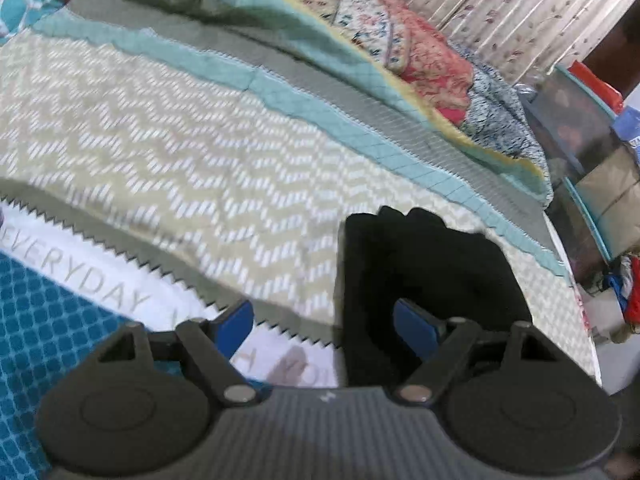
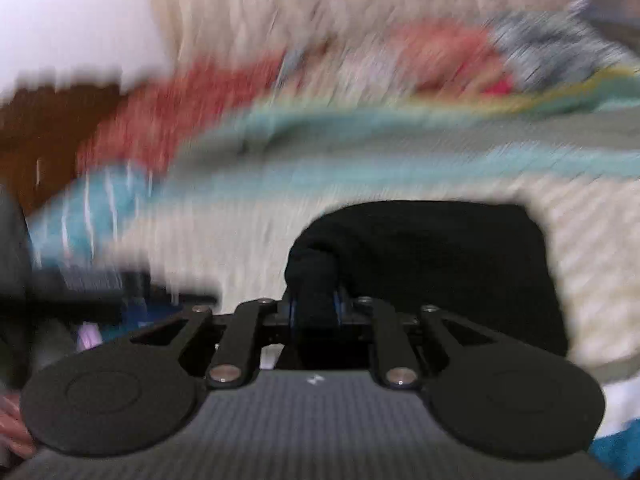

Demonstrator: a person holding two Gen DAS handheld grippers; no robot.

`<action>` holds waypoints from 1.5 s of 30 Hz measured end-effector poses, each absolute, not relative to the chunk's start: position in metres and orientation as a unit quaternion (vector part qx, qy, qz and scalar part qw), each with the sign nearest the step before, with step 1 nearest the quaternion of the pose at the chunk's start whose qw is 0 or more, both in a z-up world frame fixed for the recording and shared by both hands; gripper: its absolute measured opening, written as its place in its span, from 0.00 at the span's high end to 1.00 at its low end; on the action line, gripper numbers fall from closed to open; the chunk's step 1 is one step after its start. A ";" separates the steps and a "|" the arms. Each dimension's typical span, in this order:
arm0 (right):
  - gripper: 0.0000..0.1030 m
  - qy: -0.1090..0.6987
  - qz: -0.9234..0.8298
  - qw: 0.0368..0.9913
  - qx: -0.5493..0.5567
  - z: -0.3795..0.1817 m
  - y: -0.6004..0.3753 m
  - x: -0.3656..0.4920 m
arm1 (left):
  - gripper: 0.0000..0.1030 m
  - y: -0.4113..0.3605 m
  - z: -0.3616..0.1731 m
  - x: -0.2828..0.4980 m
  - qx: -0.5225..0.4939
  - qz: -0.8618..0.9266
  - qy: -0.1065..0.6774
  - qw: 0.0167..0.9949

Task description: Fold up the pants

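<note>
The black pants (image 1: 432, 264) lie as a folded dark bundle on the chevron quilt, at the lower right of the left wrist view. My left gripper (image 1: 325, 326) stands open just in front of it. Its right blue pad (image 1: 414, 328) is over the black cloth and its left pad is over the quilt, with nothing pinched between them. The right wrist view is badly blurred. There my right gripper (image 2: 316, 308) is shut on a bunched roll of the pants (image 2: 440, 264), which spread out beyond and to the right of its fingers.
The beige chevron quilt (image 1: 180, 152) covers the bed, with a teal band and grey strip behind it. Floral blankets (image 1: 420, 48) are heaped at the back before a patterned curtain (image 1: 520, 0). Storage boxes (image 1: 580, 128) stand past the bed's right edge. A hand (image 2: 12, 428) shows at lower left.
</note>
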State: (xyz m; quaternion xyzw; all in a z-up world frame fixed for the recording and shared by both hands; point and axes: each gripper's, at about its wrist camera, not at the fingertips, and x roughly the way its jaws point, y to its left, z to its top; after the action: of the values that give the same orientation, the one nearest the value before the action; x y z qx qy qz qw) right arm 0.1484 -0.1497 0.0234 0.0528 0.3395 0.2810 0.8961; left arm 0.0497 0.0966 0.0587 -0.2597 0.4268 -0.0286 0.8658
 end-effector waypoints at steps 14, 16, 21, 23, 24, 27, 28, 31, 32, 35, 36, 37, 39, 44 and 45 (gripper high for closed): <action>0.43 0.266 0.234 0.931 0.084 0.050 -0.249 0.098 | 0.20 0.058 0.052 0.072 -0.252 -0.084 0.449 0.853; 0.54 0.293 0.194 0.929 0.115 0.037 -0.272 0.109 | 0.23 0.043 0.049 0.075 -0.236 -0.093 0.461 0.850; 0.85 0.399 0.184 0.888 0.137 -0.014 -0.278 0.111 | 0.76 0.025 0.026 0.071 -0.188 -0.090 0.499 0.841; 0.85 0.392 0.189 0.894 0.107 -0.015 -0.268 0.101 | 0.75 0.026 0.024 0.062 -0.174 -0.089 0.497 0.846; 0.85 0.389 0.190 0.897 0.094 -0.014 -0.265 0.100 | 0.73 0.026 0.025 0.060 -0.168 -0.087 0.496 0.847; 0.84 0.389 0.190 0.895 0.112 -0.017 -0.273 0.107 | 0.59 0.022 0.027 0.060 -0.151 -0.066 0.497 0.852; 0.84 0.389 0.190 0.893 0.125 -0.018 -0.276 0.108 | 0.56 0.020 0.027 0.060 -0.146 -0.058 0.498 0.853; 0.80 0.387 0.185 0.892 0.140 -0.022 -0.280 0.102 | 0.55 0.016 0.033 0.059 -0.134 -0.047 0.497 0.856; 0.78 0.387 0.180 0.893 0.142 -0.021 -0.280 0.101 | 0.55 0.014 0.036 0.058 -0.129 -0.043 0.496 0.857; 0.64 0.382 0.164 0.897 0.149 -0.011 -0.283 0.087 | 0.55 0.011 0.045 0.051 -0.116 -0.032 0.493 0.861; 0.59 0.377 0.164 0.899 0.149 -0.008 -0.282 0.083 | 0.55 0.010 0.048 0.047 -0.112 -0.029 0.492 0.863; 0.59 0.373 0.163 0.901 0.148 -0.004 -0.280 0.079 | 0.56 0.009 0.050 0.044 -0.110 -0.025 0.492 0.863; 0.59 0.365 0.167 0.904 0.146 0.004 -0.276 0.069 | 0.57 0.007 0.055 0.036 -0.107 -0.020 0.489 0.865; 0.54 0.366 0.182 0.900 0.150 0.013 -0.264 0.053 | 0.57 0.009 0.062 0.017 -0.118 -0.011 0.484 0.867; 0.53 0.368 0.182 0.899 0.155 0.013 -0.261 0.051 | 0.57 0.010 0.063 0.014 -0.118 -0.009 0.483 0.868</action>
State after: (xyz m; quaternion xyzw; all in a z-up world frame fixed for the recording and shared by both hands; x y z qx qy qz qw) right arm 0.0511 -0.2613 0.0128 0.1555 0.3676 0.1823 0.8986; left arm 0.0139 0.0095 0.0627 -0.1182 0.4828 -0.0091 0.8677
